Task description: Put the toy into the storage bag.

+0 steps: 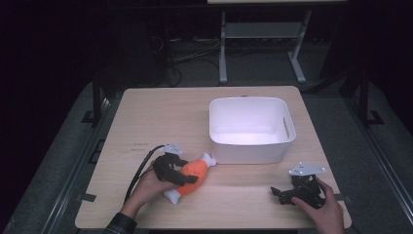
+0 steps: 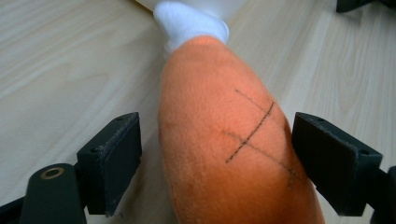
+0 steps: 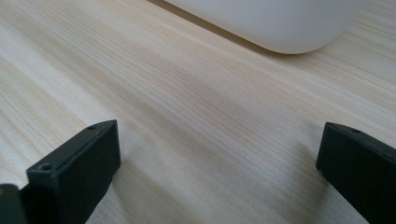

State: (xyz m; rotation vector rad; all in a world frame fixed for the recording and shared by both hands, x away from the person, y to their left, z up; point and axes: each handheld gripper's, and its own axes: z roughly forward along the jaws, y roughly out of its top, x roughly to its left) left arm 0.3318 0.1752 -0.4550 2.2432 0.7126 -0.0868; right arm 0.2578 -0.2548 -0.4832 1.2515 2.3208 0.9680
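So the plush drumstick, orange with white ends, is lying on the wooden table just in front of the white bin, off its near-left corner. One white tip sits right by the bin's front wall, though I can't tell whether it actually touches. The left gripper is down over the orange middle of the toy. In the left gripper view the jaws sit either side of the orange body: the one on the right of that view looks about against the fabric, the one on the left has a small gap, so it's spread around the toy and not squeezing it. There's a thin stitched cross on the orange fabric too.

The right gripper rests on the table in front of the bin's near-right corner, well apart from the toy. Its jaws are wide apart with bare wood between them, and the bin's rounded base shows just beyond them.
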